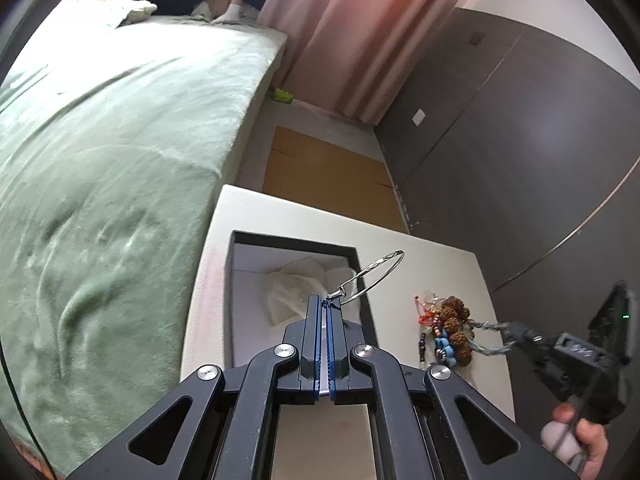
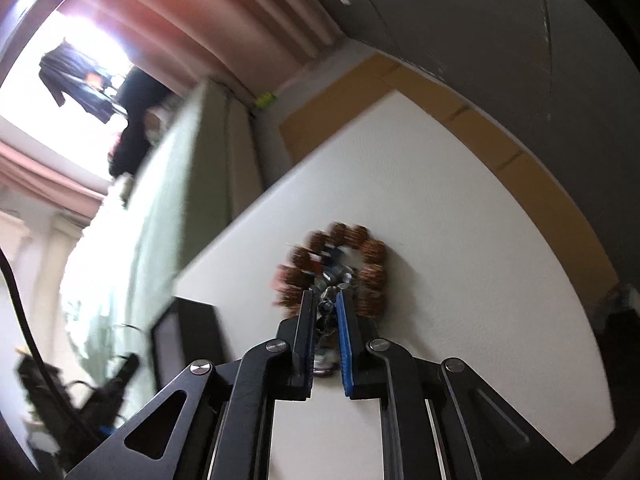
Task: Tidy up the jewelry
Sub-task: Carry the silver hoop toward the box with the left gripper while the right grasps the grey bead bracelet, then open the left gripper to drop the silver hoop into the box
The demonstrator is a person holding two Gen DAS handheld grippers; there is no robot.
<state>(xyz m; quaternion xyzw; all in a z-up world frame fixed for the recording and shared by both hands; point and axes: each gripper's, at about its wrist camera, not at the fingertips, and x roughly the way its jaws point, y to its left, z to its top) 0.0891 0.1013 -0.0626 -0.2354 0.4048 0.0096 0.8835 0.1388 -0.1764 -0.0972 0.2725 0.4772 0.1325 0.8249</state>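
Observation:
My left gripper [image 1: 326, 304] is shut on a thin silver bangle [image 1: 376, 276] and holds it over the open black jewelry box [image 1: 256, 240], which has a white lining and a crumpled white cloth [image 1: 296, 288] inside. To the right on the white table [image 1: 420, 252] lies a pile of jewelry: a brown bead bracelet [image 1: 454, 320], blue beads [image 1: 444, 346] and red cord. My right gripper [image 2: 325, 300] is at that pile, nearly closed around a small silvery blue beaded piece [image 2: 328, 292] inside the brown bracelet ring [image 2: 372, 252]. The right wrist view is blurred.
A bed with a green blanket [image 1: 120, 140] runs along the left of the table. A dark grey wardrobe [image 1: 520, 140] stands to the right, pink curtains [image 1: 340, 32] behind. Flat cardboard [image 1: 328, 172] lies on the floor beyond the table.

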